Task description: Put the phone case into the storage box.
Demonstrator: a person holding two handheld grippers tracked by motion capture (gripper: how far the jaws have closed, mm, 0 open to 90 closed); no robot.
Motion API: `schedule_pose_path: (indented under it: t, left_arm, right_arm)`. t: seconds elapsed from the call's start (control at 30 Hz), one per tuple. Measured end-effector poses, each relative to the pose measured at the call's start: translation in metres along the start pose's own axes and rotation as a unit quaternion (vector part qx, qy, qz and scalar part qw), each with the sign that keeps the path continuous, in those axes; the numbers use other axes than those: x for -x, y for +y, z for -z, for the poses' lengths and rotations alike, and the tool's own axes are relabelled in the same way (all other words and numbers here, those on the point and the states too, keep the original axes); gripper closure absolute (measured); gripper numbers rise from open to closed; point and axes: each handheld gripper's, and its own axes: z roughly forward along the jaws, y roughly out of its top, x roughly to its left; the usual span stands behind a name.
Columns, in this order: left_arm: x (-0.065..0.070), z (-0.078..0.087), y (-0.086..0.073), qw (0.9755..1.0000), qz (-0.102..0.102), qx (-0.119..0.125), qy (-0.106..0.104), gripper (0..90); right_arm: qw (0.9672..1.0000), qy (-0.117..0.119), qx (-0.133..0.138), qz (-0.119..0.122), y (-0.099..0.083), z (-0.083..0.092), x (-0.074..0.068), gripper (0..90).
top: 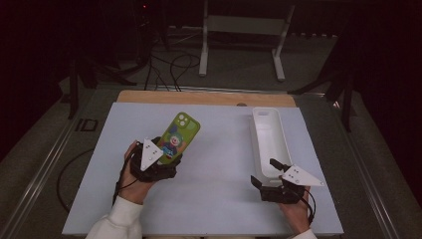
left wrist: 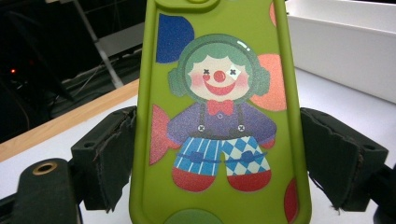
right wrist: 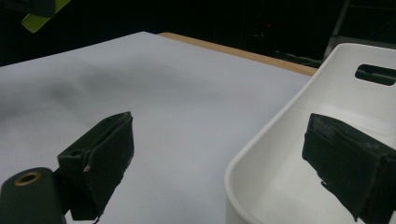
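On the white surface [top: 219, 194], your left gripper [top: 166, 152] holds the green phone [top: 179, 133] between its fingers, raised. Your right gripper [top: 271, 172] stands wide open astride the near wall of the empty white bin [top: 268, 137].

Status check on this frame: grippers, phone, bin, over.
Left gripper shut on green phone, lifted. Right gripper open, straddling white bin near wall. Bin looks empty. No obstruction between.
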Motion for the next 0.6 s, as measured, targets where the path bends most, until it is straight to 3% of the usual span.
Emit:
schedule_pose_path:
  t: [0.27, 0.6]
  left_arm:
    - [0.011, -0.007, 0.004, 0.9999, -0.008, 0.001, -0.012, 16.3]
    - [0.023, -0.015, 0.011, 0.9996, -0.013, 0.010, -0.025, 16.2]
  right_arm:
    - [0.9997, 0.019, -0.012, -0.003, 0.011, -0.002, 0.000, 9.0]
    - [0.9983, 0.040, -0.017, -0.038, 0.017, -0.003, 0.009, 8.9]
